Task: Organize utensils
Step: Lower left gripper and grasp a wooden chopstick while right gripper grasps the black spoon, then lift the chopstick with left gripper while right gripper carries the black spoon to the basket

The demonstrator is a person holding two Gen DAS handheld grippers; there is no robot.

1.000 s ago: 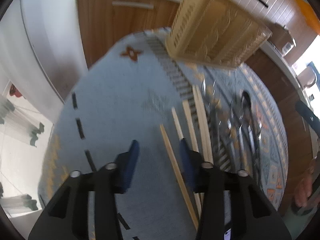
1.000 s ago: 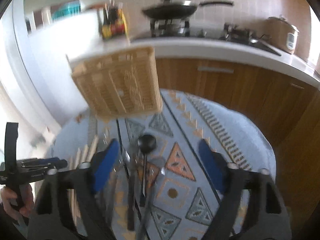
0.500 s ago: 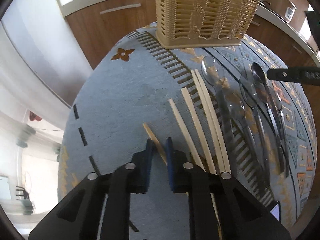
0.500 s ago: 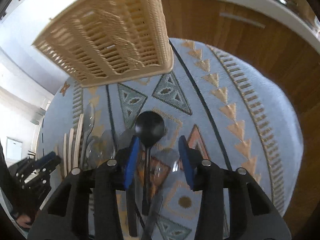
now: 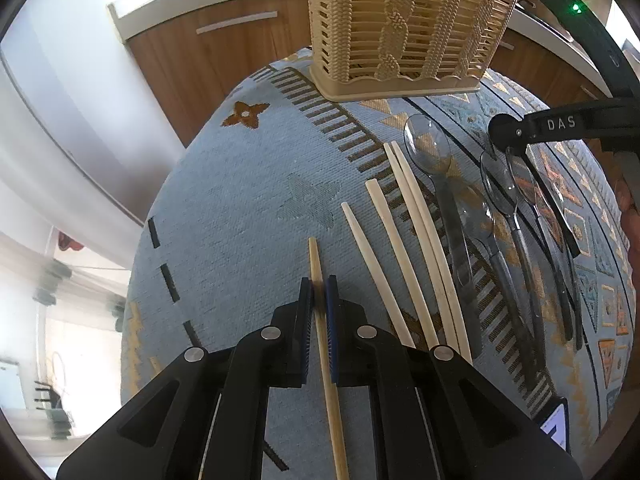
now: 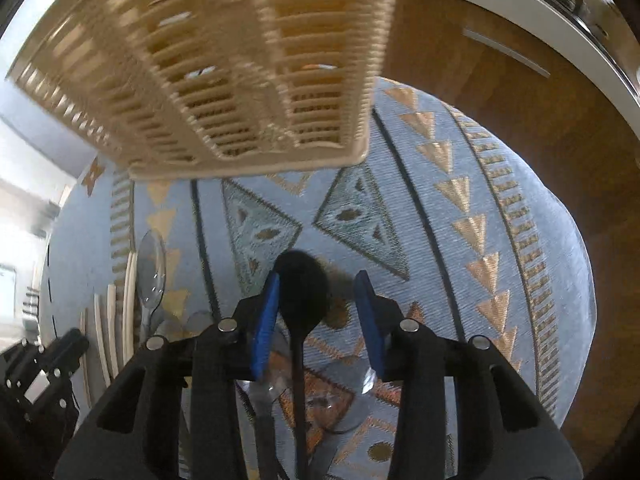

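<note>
While the left gripper pinches its fingers tight on a thin tan wooden chopstick lying on the patterned blue worktop cloth, the right gripper straddles a black plastic spoon, fingers wide apart. Both utensils look light, stiff and narrow; mid-shaft holds should suit.

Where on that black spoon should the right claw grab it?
On the thin handle just behind the bowl, coming from above. The black spoon lies flat, pointing along the right claw, whose open jaws already straddle it; the round bowl would probably slip.
</note>
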